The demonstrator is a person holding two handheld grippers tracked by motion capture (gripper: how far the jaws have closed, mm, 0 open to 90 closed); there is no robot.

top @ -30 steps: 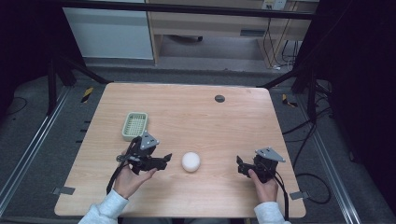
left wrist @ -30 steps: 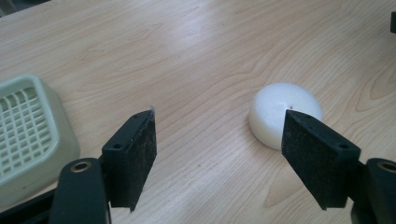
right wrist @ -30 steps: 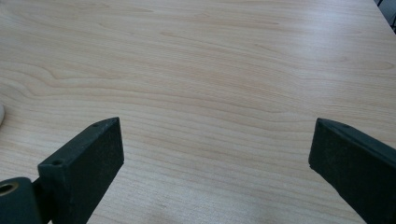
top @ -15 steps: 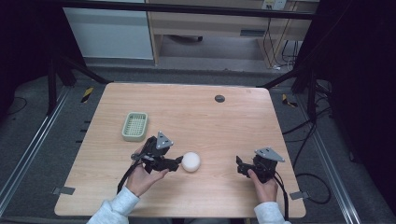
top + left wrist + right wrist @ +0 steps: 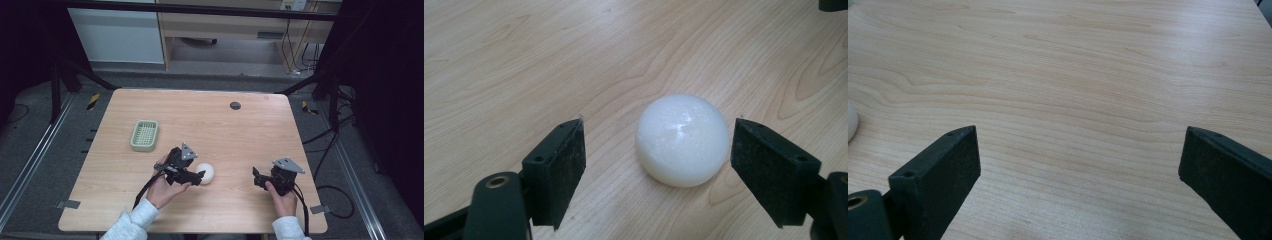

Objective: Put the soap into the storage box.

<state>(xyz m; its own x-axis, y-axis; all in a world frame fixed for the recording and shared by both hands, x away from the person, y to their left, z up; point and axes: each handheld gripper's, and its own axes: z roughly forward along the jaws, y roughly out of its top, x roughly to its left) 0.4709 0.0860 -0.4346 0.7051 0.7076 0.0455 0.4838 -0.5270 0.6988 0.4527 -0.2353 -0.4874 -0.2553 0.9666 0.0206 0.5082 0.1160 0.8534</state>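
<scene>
1. Left gripper (image 5: 199, 176) now at lower centre of the high view, pulled in from the left toward the white, rounded, glossy soap-like lump (image 5: 204, 173); a second ago farther left, close by the pale green slotted plastic basket (image 5: 144, 135).
2. Jaws just been opening, now spread wide. In the left gripper view, the white lump (image 5: 682, 139) sitting between the two black pads but nearer the right one: a sliver of wood visible on that side, a broad gap on the left. No contact, nothing gripped.
3. Lump resting flat side down on the light wooden table (image 5: 250, 130), just right of the left gripper in the high view, and in the same spot as a second ago.
4. Right gripper (image 5: 257, 178) low at lower right of the high view, unmoved, jaws wide apart over bare wood in the right gripper view, holding nothing. Edge of the white lump (image 5: 850, 122) just peeking in at the far left of that view.
5. Meaning for the work: approach and opening look finished, grasp not yet made. Probably next: a small shift to centre the lump, then closing.
6. Likely risk: off-centre closing, nudging the smooth, rounded lump sideways across the table.
7. Green basket at left centre, well apart from the lump; small dark round disc (image 5: 235, 105) near the table's far edge, untouched.
</scene>
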